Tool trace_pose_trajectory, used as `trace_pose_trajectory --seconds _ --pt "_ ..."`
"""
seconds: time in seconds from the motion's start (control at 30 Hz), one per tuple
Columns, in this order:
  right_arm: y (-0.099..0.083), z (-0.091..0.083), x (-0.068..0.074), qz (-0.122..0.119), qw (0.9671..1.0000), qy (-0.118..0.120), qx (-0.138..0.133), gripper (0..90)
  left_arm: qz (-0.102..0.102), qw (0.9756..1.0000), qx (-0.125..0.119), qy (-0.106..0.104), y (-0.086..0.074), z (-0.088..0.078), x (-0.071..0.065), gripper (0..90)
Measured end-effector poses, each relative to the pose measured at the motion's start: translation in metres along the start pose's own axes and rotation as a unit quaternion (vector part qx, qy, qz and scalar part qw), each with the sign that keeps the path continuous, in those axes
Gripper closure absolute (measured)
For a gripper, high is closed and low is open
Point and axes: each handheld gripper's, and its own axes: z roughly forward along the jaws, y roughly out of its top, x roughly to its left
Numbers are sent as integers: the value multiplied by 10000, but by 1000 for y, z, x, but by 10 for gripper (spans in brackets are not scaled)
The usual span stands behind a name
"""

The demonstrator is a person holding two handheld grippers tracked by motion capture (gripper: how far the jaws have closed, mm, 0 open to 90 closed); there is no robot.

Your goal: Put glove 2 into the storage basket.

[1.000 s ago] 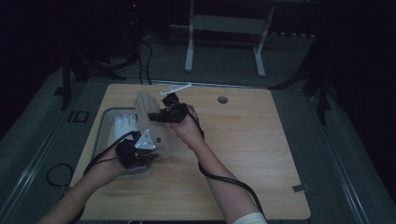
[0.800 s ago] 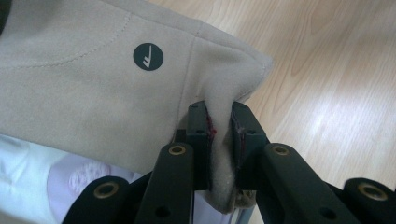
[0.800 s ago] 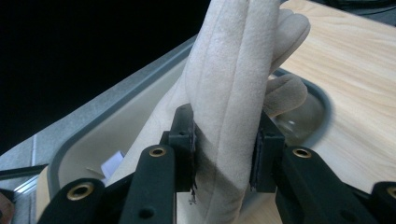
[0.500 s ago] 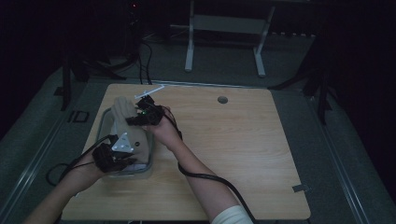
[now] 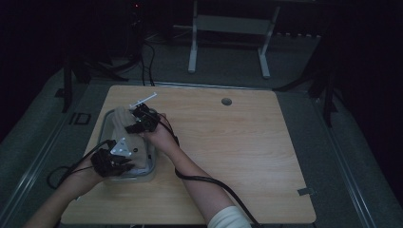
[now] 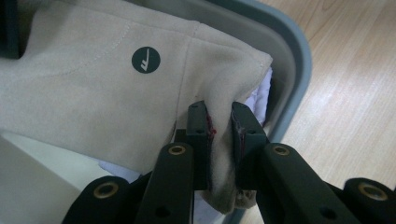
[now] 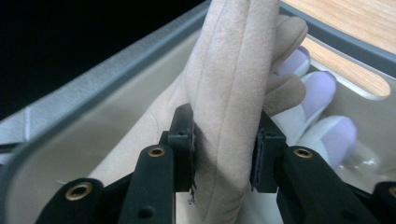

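Carried leftward and lower than a second before, when held above the bare wood beside the tub: the beige suede work glove with pale lilac fingertip patches (image 5: 124,124), now lowered into the grey oblong plastic tub (image 5: 153,164) at the left side of the light wooden counter (image 5: 247,142). Shifted the same way: both hands, from near the counter's middle to over the tub.

Laid along the tub's length, long axis running from the near end to the far end in the high view; cuff end toward the person, finger end toward the far rim. Seen in the right gripper view: fingers (image 7: 322,93) pointing away along the tub's inner wall, a fold of the suede standing up on edge. Seen in the left gripper view: a small round dark logo patch (image 6: 145,59) on the glove's flat face, with the tub's grey rim (image 6: 299,60) curving just beyond.

Left hand-held gripper (image 6: 219,128), at the tub's near end: jaws pinched nearly together on a thin bunched edge of suede at the cuff, pads (image 6: 200,126) pressed against the material on both sides. Right hand-held gripper (image 7: 224,149), at the far end: jaws standing wider apart, clamped on the thick upright fold of the glove, both pads (image 7: 183,140) touching the suede.
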Motion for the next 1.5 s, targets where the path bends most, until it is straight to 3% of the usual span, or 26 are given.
trace_pose_trajectory --seconds 0.13,0.27,0.4,0.5,0.7,0.8,0.9,0.97,1.03,1.07,1.1,1.13,1.2,1.3,1.4,1.5 --pt "-6 6 -3 -151 9998 -139 84 659 -67 9999 -36 -71 -3 7 2 802" --pt "-11 9 -9 -45 10000 -6 -1 650 -149 9998 -29 -148 -5 15 4 801" --pt "-10 7 -11 -179 9998 -40 -14 626 -168 9997 -46 -155 -4 15 5 800" --pt "-10 5 -13 -122 9999 12 -61 614 -178 9997 -32 -165 -3 16 5 800" --pt "-8 -4 -13 -320 9990 -165 -249 498 -204 9996 -27 -198 -2 17 6 792" --pt "-5 -16 -15 -352 9987 -295 -224 382 -250 9993 -101 -261 -3 16 7 772" --pt "-5 -22 -15 -407 9983 -342 -237 337 -329 9989 -123 -310 -3 15 8 686" --pt "-4 -32 -16 -353 9985 -289 -306 249 -342 9988 -191 -304 -2 12 7 567" --pt "-6 -39 -16 -420 9986 -150 -266 179 -424 9981 -337 -292 0 8 8 449" --pt "-6 -42 -16 -455 9985 -160 -253 178 -504 9971 -548 -182 3 3 8 375" --pt "-6 -42 -16 -455 9985 -160 -253 178 -504 9971 -548 -182 3 3 8 325" --pt "-8 -49 -16 -466 9985 -131 -264 158 -619 9947 -769 -276 6 -3 10 250" --pt "-11 -56 -17 -513 9983 -139 -254 155 -624 9937 -875 -326 10 -5 9 190" --pt "-14 -61 -18 -542 9981 -159 -246 155 -593 9933 -916 -389 15 -5 6 160" --pt "-22 -73 -18 -689 9969 -238 -296 157 -576 9909 -1133 -443 23 -1 -2 143" --pt "-26 -79 -18 -763 9959 -348 -349 157 -491 9900 -1247 -435 27 0 -8 143"
